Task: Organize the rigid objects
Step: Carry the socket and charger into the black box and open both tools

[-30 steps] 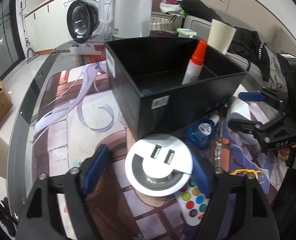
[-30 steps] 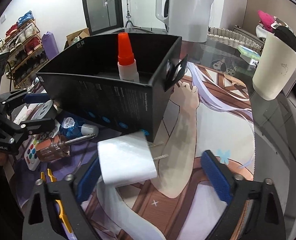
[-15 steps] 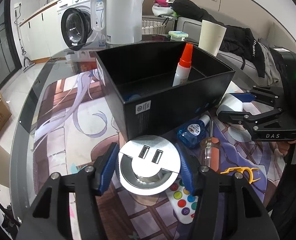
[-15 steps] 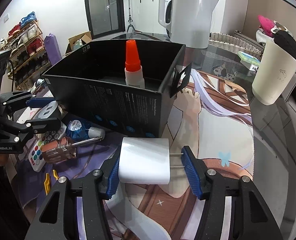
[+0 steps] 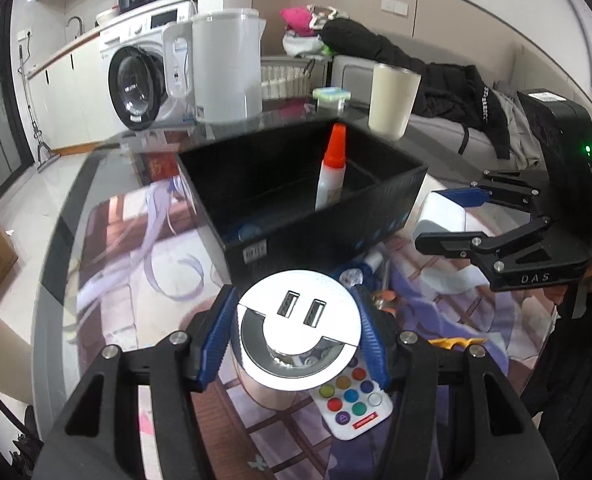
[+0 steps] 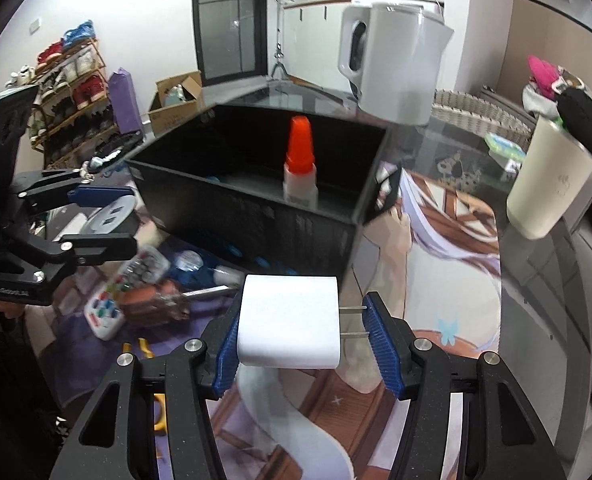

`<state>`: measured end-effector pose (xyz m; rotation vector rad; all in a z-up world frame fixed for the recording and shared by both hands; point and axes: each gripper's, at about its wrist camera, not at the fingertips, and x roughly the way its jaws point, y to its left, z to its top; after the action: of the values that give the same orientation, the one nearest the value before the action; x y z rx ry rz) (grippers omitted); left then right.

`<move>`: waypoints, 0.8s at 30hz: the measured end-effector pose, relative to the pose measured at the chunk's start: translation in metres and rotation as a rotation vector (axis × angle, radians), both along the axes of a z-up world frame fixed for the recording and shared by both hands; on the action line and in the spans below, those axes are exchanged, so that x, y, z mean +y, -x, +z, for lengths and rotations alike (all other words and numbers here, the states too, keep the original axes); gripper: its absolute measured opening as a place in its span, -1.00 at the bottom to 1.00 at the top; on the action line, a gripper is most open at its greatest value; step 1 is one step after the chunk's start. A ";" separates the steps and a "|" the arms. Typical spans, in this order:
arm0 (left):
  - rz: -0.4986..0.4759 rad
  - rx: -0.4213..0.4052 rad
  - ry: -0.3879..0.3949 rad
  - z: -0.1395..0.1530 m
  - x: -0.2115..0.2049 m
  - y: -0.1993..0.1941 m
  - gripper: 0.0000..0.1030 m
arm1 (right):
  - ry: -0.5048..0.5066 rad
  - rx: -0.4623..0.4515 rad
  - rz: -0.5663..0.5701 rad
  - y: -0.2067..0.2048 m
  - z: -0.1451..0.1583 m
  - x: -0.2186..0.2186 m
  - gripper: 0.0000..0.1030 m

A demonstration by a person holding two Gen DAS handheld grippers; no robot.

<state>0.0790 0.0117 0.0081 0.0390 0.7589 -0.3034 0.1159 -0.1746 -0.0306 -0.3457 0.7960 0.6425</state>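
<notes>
The black box point(image 5: 296, 200) sits mid-table with the orange-capped glue bottle point(image 5: 330, 176) upright inside. The left gripper point(image 5: 296, 344) pinches the round USB hub point(image 5: 298, 332), and the right gripper point(image 6: 302, 336) pinches the white charger point(image 6: 290, 320); each sits just in front of the box. Only the right wrist view catches the shoe rack point(image 6: 68, 80) and the screwdriver point(image 6: 164, 300); only the left shows the washing machine point(image 5: 136, 80). Glass table point(image 5: 56, 248) over an anime mat, white kettle point(image 5: 228, 64) behind.

"DAS" on right gripper point(image 5: 468, 218) body, left-wrist view. Label on black box point(image 5: 296, 216) blurred, unreadable.
</notes>
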 end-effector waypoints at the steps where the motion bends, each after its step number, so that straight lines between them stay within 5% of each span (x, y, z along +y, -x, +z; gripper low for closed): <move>1: 0.001 -0.011 -0.001 0.003 0.000 0.001 0.09 | -0.004 -0.007 0.004 0.002 0.003 0.000 0.11; 10: 0.016 -0.152 0.055 0.041 0.003 0.003 0.09 | -0.104 -0.112 -0.020 0.012 0.043 -0.006 0.11; 24: 0.112 -0.187 0.067 0.051 0.012 -0.028 0.09 | -0.166 -0.150 -0.032 -0.003 0.064 0.010 0.11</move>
<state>0.1071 0.0241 0.0593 -0.0377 0.5627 -0.2146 0.1189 -0.1647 0.0331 -0.2260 0.5996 0.6406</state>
